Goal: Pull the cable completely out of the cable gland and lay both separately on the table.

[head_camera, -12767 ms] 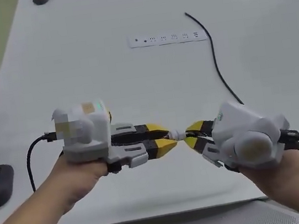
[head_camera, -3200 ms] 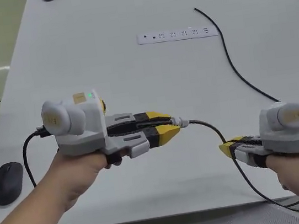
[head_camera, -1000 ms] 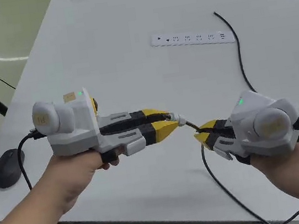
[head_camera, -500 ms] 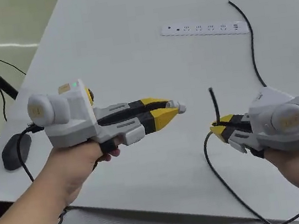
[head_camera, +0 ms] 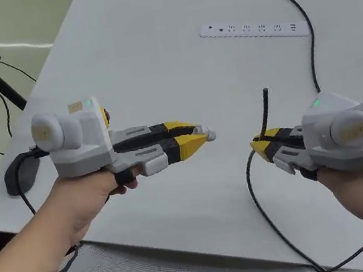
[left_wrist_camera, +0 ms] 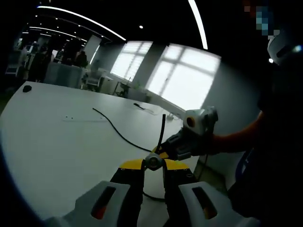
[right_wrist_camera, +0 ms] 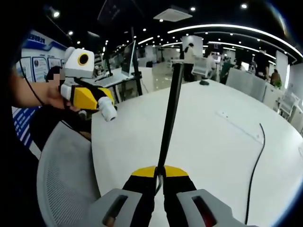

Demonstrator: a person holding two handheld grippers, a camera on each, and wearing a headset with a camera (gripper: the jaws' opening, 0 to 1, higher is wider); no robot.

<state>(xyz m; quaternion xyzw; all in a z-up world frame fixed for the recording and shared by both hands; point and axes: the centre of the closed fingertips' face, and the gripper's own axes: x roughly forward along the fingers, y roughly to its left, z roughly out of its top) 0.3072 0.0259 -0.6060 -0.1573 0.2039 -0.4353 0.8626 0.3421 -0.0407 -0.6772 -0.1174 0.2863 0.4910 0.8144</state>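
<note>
The pull looks done — your left gripper (head_camera: pixel 196 141) clamps the cable gland (head_camera: pixel 208 134), and at its 3 o'clock your right gripper (head_camera: pixel 260 145) pinches the cable (head_camera: pixel 264 112), free end pointing to 12 o'clock, clear of the gland. Both are held above the tabletop (head_camera: pixel 158 65) — laying each down separately is left to do.

Cable (head_camera: pixel 265 107) now fully out of cable gland (head_camera: pixel 206 134), the two apart.

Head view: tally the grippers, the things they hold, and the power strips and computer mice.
grippers: 2 (left gripper, right gripper)
cable gland: 1
cable: 1
power strip: 1
computer mouse: 1
total: 6
</note>
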